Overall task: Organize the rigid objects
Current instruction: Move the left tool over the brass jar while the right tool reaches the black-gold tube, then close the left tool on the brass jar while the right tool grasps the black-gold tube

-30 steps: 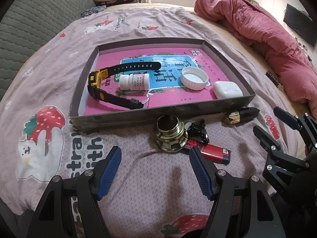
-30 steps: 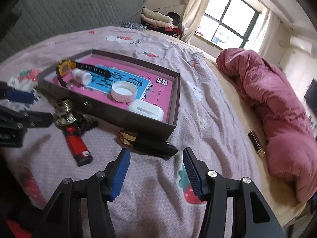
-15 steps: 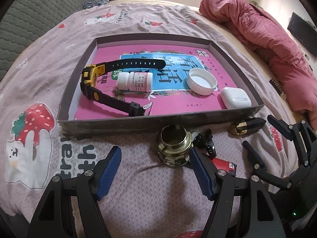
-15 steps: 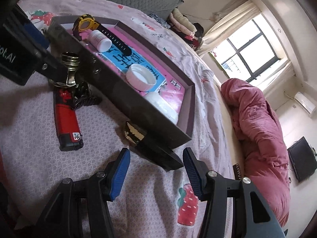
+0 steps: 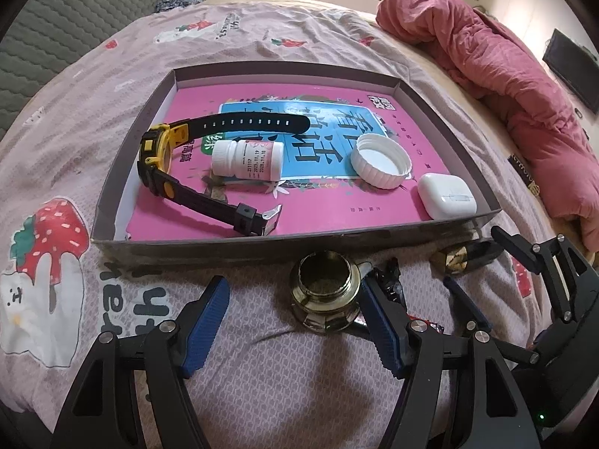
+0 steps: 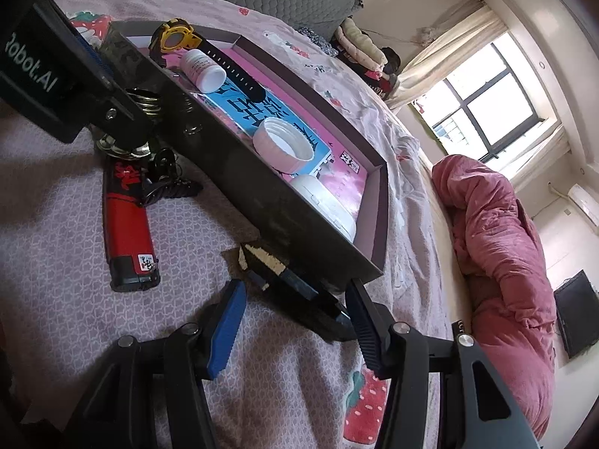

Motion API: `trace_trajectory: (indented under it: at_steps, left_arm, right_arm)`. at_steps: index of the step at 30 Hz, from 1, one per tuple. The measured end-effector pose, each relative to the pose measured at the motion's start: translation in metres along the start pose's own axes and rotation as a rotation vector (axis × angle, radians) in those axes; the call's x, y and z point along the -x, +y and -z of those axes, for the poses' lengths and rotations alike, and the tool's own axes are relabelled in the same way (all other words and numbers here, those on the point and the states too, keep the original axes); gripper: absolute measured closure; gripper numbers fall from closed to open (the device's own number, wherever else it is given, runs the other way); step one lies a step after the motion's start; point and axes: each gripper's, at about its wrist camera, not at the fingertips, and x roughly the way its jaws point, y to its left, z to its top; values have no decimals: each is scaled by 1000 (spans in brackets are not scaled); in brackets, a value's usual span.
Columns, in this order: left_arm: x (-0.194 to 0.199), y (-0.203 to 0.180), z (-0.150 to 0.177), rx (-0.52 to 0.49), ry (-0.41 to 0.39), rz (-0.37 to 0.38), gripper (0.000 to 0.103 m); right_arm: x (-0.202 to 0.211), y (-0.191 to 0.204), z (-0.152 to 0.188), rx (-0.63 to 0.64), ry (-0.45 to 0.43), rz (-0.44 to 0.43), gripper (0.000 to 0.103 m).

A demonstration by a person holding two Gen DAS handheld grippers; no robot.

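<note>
My strawberry bedsheet (image 5: 262,381) carries the tray (image 5: 123,194), whose pill bottle (image 5: 247,157) is dated 2025.11.19. My left gripper (image 5: 295,321) gapes beside the brass fitting (image 5: 324,292); my right gripper (image 6: 295,321), half-open, straddles the black-and-gold case (image 6: 295,292), unclamped.

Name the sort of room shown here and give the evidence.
Most likely a bedroom: the work surface is a bed with a strawberry-print sheet, a pink duvet lies bunched on it, and folded bedding sits behind.
</note>
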Motion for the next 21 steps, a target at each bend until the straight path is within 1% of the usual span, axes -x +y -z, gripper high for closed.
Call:
trace_trajectory:
  at_steps: [5,7,13,15,18,21]
  left_arm:
    - [-5,1,-2,4,4,2,31]
    - [-6,1,-3,6,6,5,31]
    - [-12,2,-5,13,11,19,31]
    - [-14,3,-6,21,15,26,31]
    - [-17,5,-7,39,20,43,30]
    - [-20,7,-7,61,26,60,30]
  right_arm:
    - [-6,-5,-3,-6,10,-46,52]
    - [-9,-5,-6,14,12,-56,53]
    - [-13,4,-14,118,8,-72,64]
    - [-14,6,-15,132,3,-72,67]
    - [-12,4,-15,113,-6,-82,69]
    - [-8,-5,-11,55,-15,-107,70]
